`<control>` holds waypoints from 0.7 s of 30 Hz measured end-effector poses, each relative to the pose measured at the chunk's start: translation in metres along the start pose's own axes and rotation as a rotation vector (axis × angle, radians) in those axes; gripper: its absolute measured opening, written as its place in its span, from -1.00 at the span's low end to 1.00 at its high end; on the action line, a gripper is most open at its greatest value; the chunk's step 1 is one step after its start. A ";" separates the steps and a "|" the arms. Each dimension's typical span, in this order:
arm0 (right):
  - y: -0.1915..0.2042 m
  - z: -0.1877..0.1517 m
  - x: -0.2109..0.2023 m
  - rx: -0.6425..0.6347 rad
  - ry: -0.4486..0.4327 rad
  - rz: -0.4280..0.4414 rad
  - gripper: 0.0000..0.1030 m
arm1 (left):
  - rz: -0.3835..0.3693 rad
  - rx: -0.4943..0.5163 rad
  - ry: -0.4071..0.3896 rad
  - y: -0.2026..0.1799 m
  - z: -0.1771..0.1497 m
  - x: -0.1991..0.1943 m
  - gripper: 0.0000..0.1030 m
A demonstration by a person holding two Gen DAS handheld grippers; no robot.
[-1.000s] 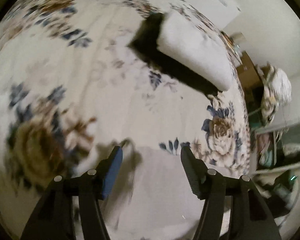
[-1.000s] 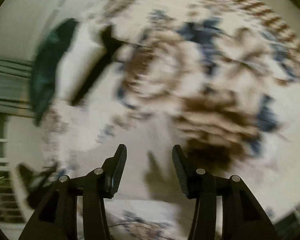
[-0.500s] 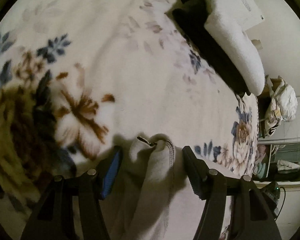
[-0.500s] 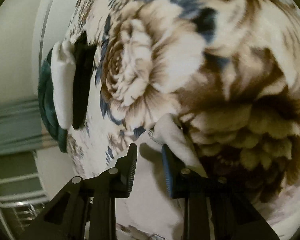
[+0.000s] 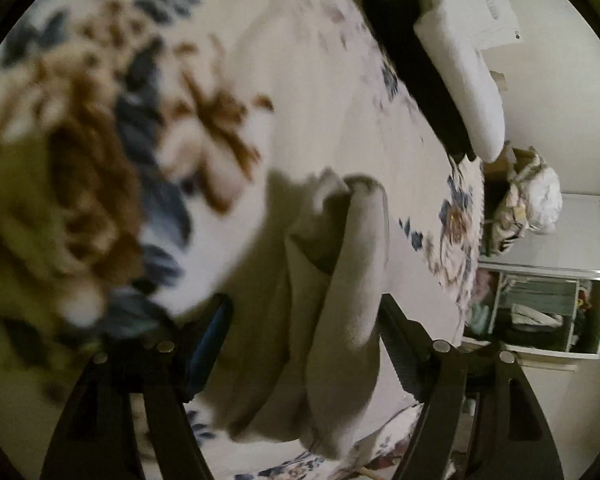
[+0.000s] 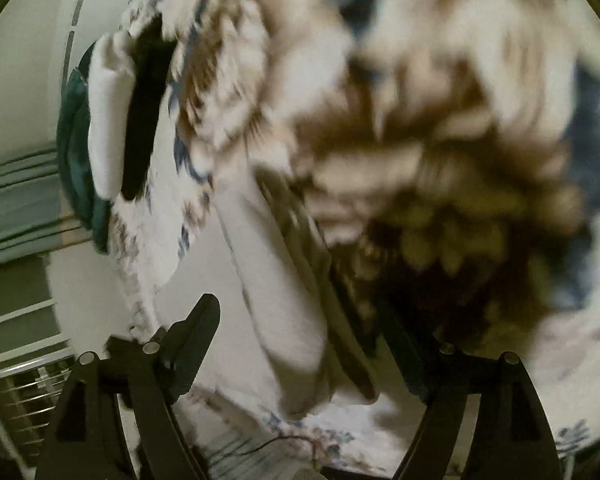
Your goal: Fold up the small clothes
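Note:
A small beige garment point(image 5: 340, 300) lies bunched on the floral blanket point(image 5: 292, 80), partly folded over itself. My left gripper point(image 5: 300, 320) is open with the cloth lying between its fingers. In the right wrist view the same pale garment point(image 6: 284, 288) lies between the wide-open fingers of my right gripper point(image 6: 300, 320). Both views are blurred. I cannot tell whether the fingers touch the cloth.
A folded white cloth point(image 5: 460, 80) on top of a black one point(image 5: 416, 64) lies farther up the bed, also in the right wrist view point(image 6: 108, 120). A dark green item point(image 6: 76, 152) sits behind them. The bed edge, shelves point(image 5: 540, 312) and a cluttered pile point(image 5: 532, 196) are at right.
Both grippers have moved closer over the garment. The right gripper, nearly shut half a second ago, has opened wide. The cloth now lies bunched between both pairs of fingers.

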State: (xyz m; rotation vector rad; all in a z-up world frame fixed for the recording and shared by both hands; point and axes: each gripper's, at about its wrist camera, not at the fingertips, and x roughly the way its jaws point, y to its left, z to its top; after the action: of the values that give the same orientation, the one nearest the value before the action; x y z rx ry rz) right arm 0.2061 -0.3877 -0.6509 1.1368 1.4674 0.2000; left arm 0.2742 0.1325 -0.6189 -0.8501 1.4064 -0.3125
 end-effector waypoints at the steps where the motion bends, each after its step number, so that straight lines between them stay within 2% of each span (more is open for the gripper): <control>1: -0.004 -0.001 0.008 0.008 0.018 0.029 0.61 | -0.010 0.001 0.002 -0.001 -0.001 0.003 0.40; 5: -0.007 0.000 0.023 0.018 0.026 0.083 0.64 | -0.026 0.008 -0.027 -0.010 -0.001 0.007 0.36; 6: -0.006 0.001 0.025 0.021 0.021 0.091 0.63 | -0.028 0.022 -0.044 -0.015 -0.002 0.004 0.14; 7: -0.003 0.000 0.025 0.016 0.015 0.096 0.49 | -0.026 0.043 -0.055 -0.020 -0.002 0.002 -0.62; 8: 0.002 -0.001 0.026 0.001 0.010 0.078 0.04 | 0.005 0.069 -0.055 -0.027 -0.002 0.001 -0.65; 9: 0.007 -0.001 0.028 -0.011 0.010 0.058 -0.18 | 0.022 0.087 -0.066 -0.033 -0.002 0.000 -0.67; 10: 0.014 -0.003 0.029 -0.023 0.002 0.037 -0.50 | 0.029 0.098 -0.078 -0.038 -0.002 -0.001 -0.71; 13: 0.027 -0.007 0.022 -0.032 -0.024 0.018 -0.63 | 0.051 0.118 -0.089 -0.053 0.002 -0.008 -0.77; 16: 0.052 -0.012 0.007 -0.054 -0.044 -0.003 -0.65 | 0.060 0.135 -0.085 -0.069 0.009 -0.021 -0.77; 21: 0.121 -0.008 -0.026 -0.109 -0.087 0.002 -0.67 | 0.045 0.191 -0.116 -0.113 0.044 -0.057 -0.77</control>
State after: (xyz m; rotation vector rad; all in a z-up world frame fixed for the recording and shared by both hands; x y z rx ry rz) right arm 0.2573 -0.3412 -0.5478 1.0464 1.3624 0.2258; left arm 0.3371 0.1074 -0.5032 -0.6687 1.2639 -0.3521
